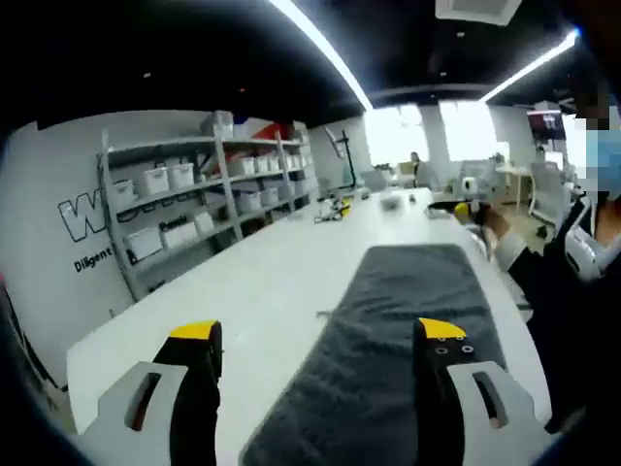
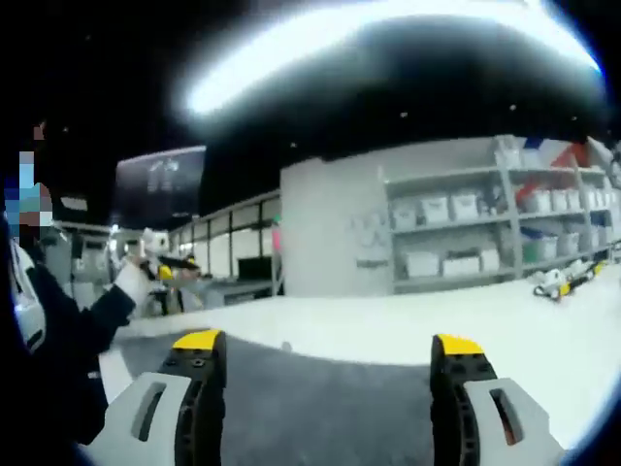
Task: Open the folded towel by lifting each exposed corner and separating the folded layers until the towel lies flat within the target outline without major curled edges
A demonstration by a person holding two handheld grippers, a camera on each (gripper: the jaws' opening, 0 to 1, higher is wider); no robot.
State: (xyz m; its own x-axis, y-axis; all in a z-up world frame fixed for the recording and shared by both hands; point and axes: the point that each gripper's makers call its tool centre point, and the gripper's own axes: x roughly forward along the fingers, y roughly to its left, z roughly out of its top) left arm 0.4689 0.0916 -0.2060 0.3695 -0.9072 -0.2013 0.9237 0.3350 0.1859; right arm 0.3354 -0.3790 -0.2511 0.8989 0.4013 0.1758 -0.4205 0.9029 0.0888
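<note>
1. One dark grey towel (image 1: 388,349) lies spread on the white desk (image 1: 262,282), its long axis running away from the left gripper (image 1: 320,354) along the desk.
2. Two grippers: the left gripper's jaws stand open above the towel's near end, holding nothing.
3. The right gripper (image 2: 328,361) hovers over the towel (image 2: 310,408), jaws apart and empty.
4. One shelving rack (image 1: 204,194) of white bins stands by the wall.

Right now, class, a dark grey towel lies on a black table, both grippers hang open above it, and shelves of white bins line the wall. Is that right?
One detail is wrong: the table is white, not black, as the left gripper view shows. The rest holds: the dark grey towel lies on it, the left gripper and right gripper hang open above it, and shelves of white bins line the wall.
</note>
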